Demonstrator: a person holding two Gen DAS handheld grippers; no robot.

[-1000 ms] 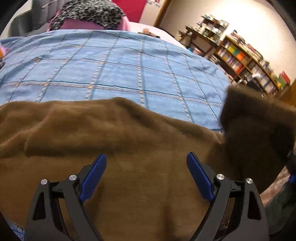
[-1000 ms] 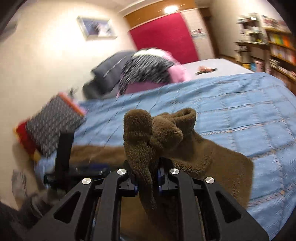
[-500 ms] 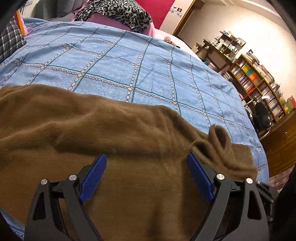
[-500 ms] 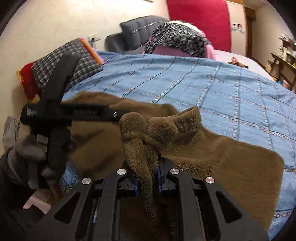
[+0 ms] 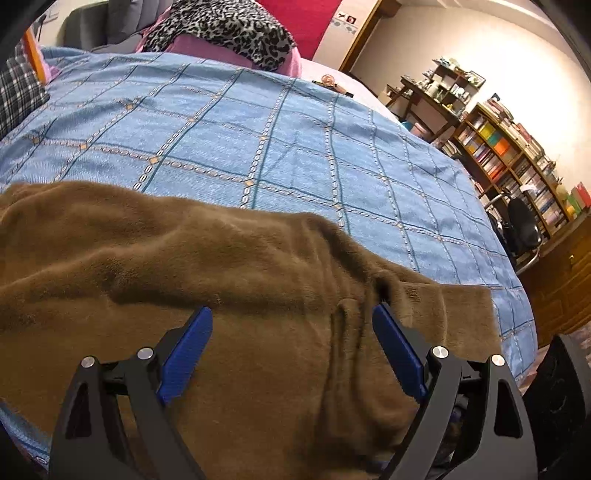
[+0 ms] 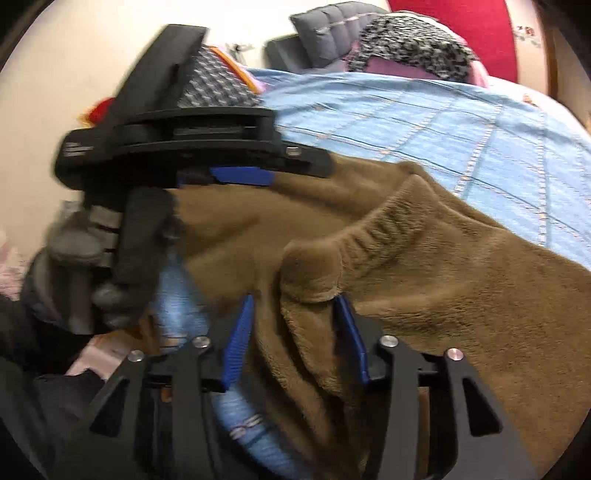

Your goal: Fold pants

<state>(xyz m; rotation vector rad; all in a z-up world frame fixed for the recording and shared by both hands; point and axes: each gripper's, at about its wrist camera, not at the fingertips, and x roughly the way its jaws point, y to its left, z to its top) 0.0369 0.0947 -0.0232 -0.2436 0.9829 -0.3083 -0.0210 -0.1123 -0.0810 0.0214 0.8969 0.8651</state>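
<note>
Brown fleece pants (image 5: 229,280) lie across the near edge of a blue patterned bedspread (image 5: 280,140). My left gripper (image 5: 291,339) hovers just above the pants, jaws wide open and empty. In the right wrist view my right gripper (image 6: 295,317) has its jaws parted, with the ribbed waistband fold (image 6: 369,236) of the pants (image 6: 461,302) lying loosely between the blue pads. The left gripper (image 6: 236,173) and the gloved hand holding it show at the left of that view, over the pants.
A leopard-print and pink bundle (image 5: 225,29) and a checked cushion (image 5: 18,92) sit at the bed's far end. Bookshelves (image 5: 509,158) and an office chair (image 5: 521,225) stand to the right of the bed. A red door (image 6: 454,26) is behind.
My right gripper has opened and let go of the bunched waistband, which has dropped onto the pants. The raised fold at the right of the left wrist view has been laid flat.
</note>
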